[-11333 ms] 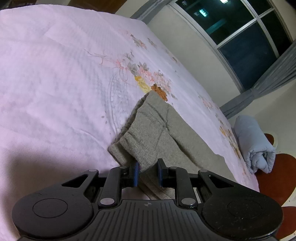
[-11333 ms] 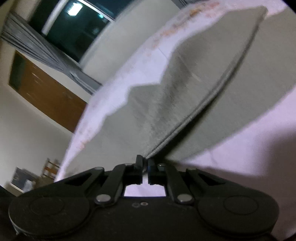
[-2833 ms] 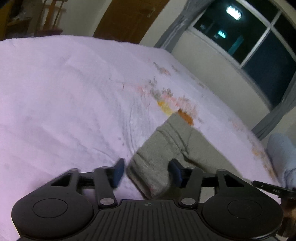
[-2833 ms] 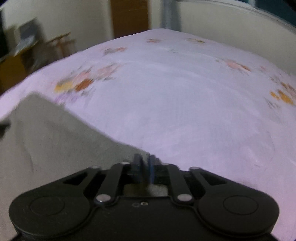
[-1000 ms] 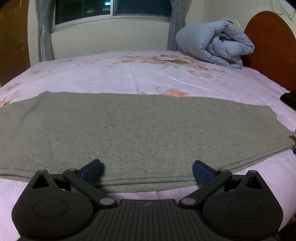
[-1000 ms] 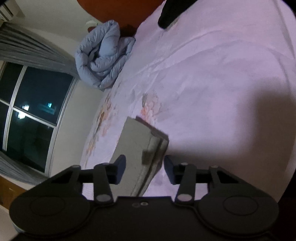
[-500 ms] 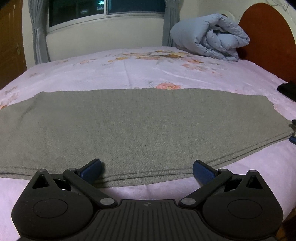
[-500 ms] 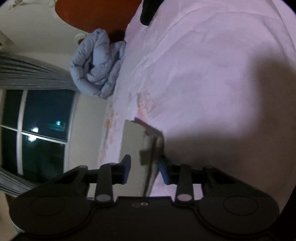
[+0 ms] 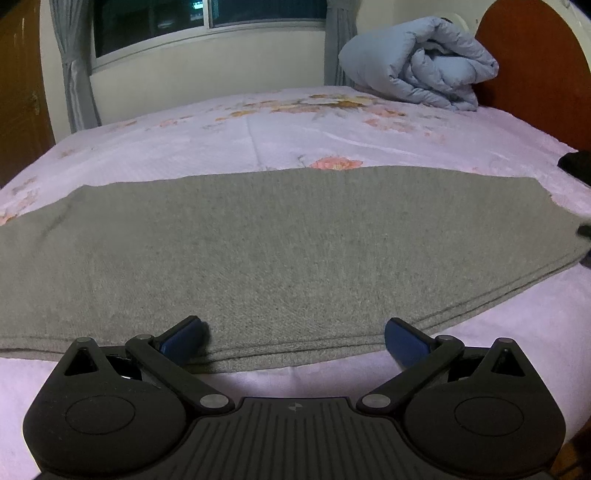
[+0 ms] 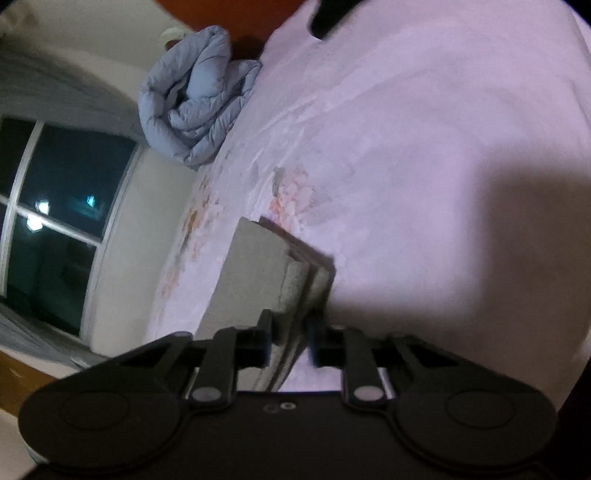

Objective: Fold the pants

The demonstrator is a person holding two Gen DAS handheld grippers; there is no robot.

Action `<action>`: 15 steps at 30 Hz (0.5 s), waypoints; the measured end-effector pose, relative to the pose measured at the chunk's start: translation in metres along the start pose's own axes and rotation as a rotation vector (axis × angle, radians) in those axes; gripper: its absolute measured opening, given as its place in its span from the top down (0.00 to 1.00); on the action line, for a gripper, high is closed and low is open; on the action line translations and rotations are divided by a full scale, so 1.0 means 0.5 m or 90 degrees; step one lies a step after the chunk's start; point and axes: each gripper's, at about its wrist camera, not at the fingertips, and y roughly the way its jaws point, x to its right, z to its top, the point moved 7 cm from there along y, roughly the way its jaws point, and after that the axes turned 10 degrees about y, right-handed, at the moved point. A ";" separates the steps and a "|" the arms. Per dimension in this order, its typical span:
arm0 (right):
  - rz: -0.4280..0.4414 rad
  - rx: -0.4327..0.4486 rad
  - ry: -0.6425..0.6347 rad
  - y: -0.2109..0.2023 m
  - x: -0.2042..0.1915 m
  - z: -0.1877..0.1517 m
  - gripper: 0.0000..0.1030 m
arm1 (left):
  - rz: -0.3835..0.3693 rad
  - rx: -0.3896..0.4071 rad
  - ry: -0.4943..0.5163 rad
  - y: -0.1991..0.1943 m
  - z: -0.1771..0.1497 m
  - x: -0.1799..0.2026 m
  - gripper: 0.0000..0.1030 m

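**Right tongs closing on pants' end**

My right tongs [image 10: 289, 341] are closing on the layered end of the grey pants [image 9: 258, 251]. My left tongs [image 9: 293, 341] gape released at the near long edge. Pants lie lengthwise across the bed [image 9: 295, 129]. Soft, limp, probably light; pinch all layers at the corners.

My feeds are dim under warm indoor light with a dark window [image 9: 207, 14] behind, both bowing hard at the fisheye edges, the right view softly motion-blurred and a broad shadow lying over the bed's [image 10: 424, 147] right side.
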 end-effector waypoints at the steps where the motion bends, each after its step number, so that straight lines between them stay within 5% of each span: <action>1: -0.001 0.005 -0.024 -0.005 -0.019 -0.002 0.92 | -0.002 -0.001 -0.003 0.002 0.000 -0.001 0.00; 9: 0.067 -0.014 -0.203 -0.035 -0.234 -0.086 0.94 | -0.054 0.014 -0.022 -0.008 0.001 -0.027 0.00; 12: 0.110 -0.052 -0.285 -0.030 -0.343 -0.179 0.94 | -0.045 0.052 -0.054 -0.070 -0.007 -0.131 0.00; 15: 0.144 -0.097 -0.366 -0.002 -0.429 -0.323 0.93 | 0.010 0.098 -0.077 -0.143 -0.028 -0.311 0.00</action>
